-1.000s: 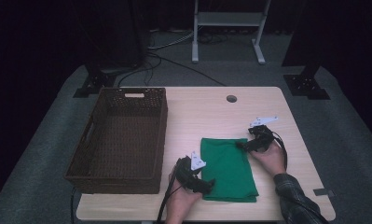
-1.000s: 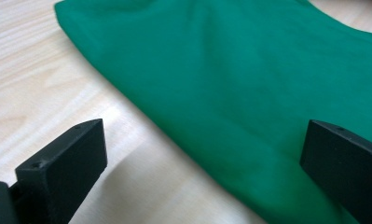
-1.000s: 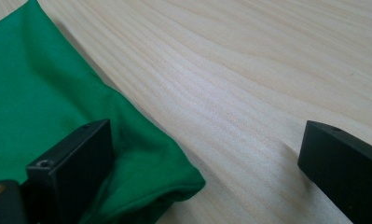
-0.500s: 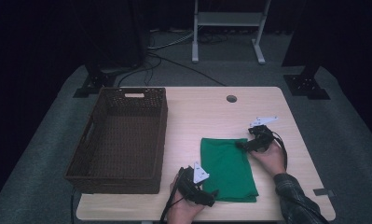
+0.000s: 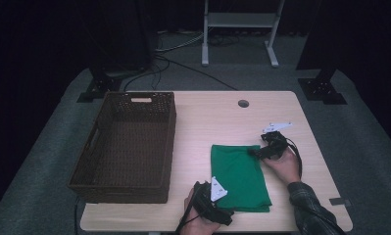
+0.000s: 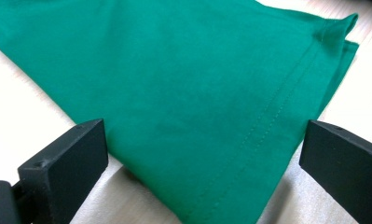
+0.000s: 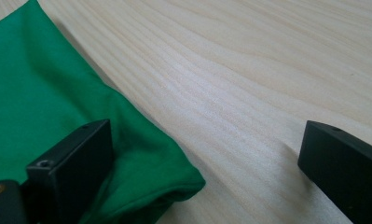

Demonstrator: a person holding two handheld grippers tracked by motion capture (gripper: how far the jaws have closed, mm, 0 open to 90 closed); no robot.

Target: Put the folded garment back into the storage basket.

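Folded green cloth (image 5: 239,176) lies beside the basket (image 5: 124,147); both grippers' fingers spread at its corners, nothing gripped yet.

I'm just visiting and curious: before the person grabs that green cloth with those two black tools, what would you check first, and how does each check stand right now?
1. Left tool open: ok, its jaws stand wide apart in the left gripper view.
2. Left tool lined up on the green cloth: ok, the stitched near corner lies between the jaws.
3. Right tool open: ok, jaws wide apart.
4. Right tool lined up: not ok, the cloth's far corner sits by one jaw, with bare table across most of the gap.
5. Cloth lying flat and folded: ok.
6. Basket free to take the cloth: ok, nothing shows inside.
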